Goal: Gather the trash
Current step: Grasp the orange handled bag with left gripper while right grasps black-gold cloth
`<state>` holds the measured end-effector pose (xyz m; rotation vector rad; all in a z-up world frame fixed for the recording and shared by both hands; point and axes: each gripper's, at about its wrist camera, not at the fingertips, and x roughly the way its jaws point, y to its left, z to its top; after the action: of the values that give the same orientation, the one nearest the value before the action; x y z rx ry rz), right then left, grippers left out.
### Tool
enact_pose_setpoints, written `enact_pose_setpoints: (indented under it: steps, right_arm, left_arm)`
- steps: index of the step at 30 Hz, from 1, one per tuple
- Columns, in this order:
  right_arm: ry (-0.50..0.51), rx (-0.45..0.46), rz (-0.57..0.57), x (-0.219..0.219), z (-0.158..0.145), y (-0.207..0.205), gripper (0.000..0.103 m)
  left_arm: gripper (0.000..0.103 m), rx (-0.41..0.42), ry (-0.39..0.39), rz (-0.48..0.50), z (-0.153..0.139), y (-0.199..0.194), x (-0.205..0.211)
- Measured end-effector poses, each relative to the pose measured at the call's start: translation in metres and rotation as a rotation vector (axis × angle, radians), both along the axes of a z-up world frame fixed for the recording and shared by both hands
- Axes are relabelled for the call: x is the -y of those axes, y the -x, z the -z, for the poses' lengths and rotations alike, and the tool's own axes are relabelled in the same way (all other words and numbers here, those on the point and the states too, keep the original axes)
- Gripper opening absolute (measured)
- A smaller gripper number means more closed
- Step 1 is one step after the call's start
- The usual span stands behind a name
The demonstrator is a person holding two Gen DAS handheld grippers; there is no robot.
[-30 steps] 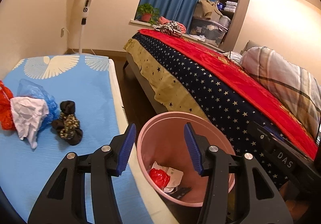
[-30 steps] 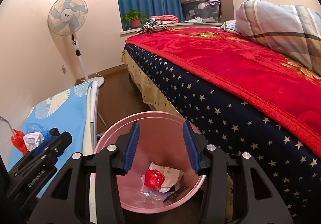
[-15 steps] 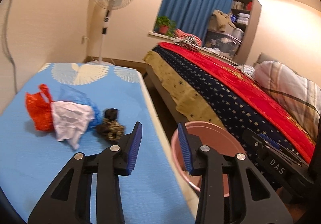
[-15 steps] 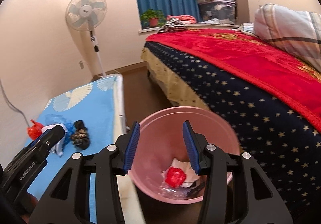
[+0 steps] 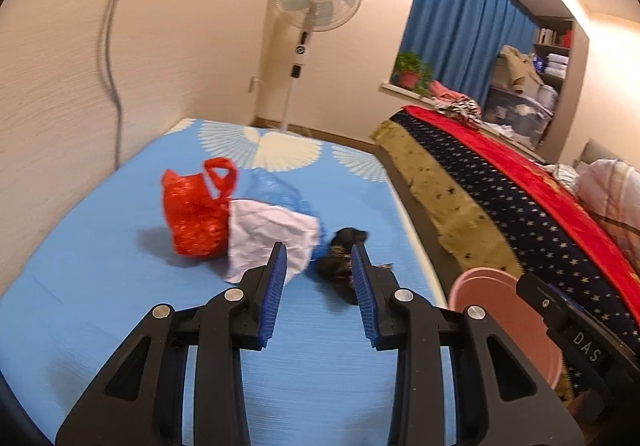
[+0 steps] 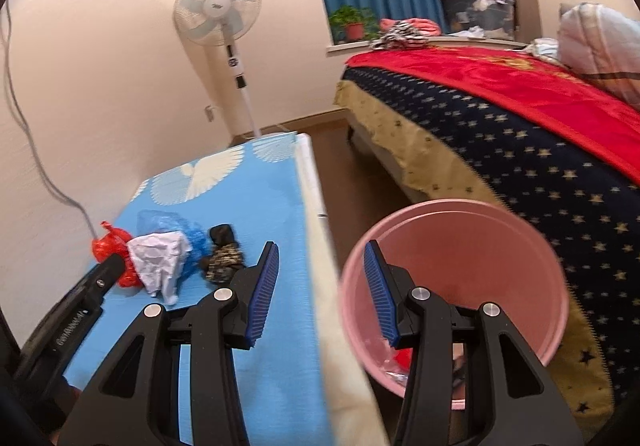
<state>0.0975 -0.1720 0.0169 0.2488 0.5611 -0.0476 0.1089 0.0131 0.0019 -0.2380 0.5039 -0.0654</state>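
On the blue mat (image 5: pixel 120 278), the trash pile (image 5: pixel 240 218) is now filling my view instead of the bin (image 6: pixel 460 266). My left gripper (image 5: pixel 319 258) and right gripper (image 6: pixel 320 258) are hanging empty, jaws apart, so I'm lining up another pick.

Your left gripper (image 5: pixel 318 260) is all matte black plastic, two angular arms with triangular cut-outs, each arm carrying two round silver screws. Its fingers (image 5: pixel 276 288) wear ribbed bright-blue pads on their inner faces. To the right of that left gripper you can see a black housing edge of the other tool, stamped with white letters reading "DAS".

Your right gripper (image 6: pixel 320 266) is the same build: black frame, silver screw heads, blue ribbed pads on the fingers (image 6: pixel 262 292). To the left of the right gripper sits the other tool's black body with a small screw and white lettering, too blurred to read.
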Motion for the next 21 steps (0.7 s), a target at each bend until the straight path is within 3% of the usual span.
enact_pose_setpoints:
  steps: [13,15,21]
  right_arm:
    - [-0.036,-0.069,-0.168,-0.059,0.034,-0.052,0.046]
    - [-0.045,-0.088,-0.181,-0.063,0.038,-0.061,0.053]
    - [-0.058,-0.134,-0.175,-0.072,0.052,-0.086,0.054]
  left_arm:
    - [0.034,-0.071,-0.010,-0.178,0.022,-0.026,-0.052]
    - [0.034,-0.079,-0.004,-0.206,0.024,-0.031,-0.061]
    - [0.044,-0.074,0.007,-0.263,0.023,-0.043,-0.080]
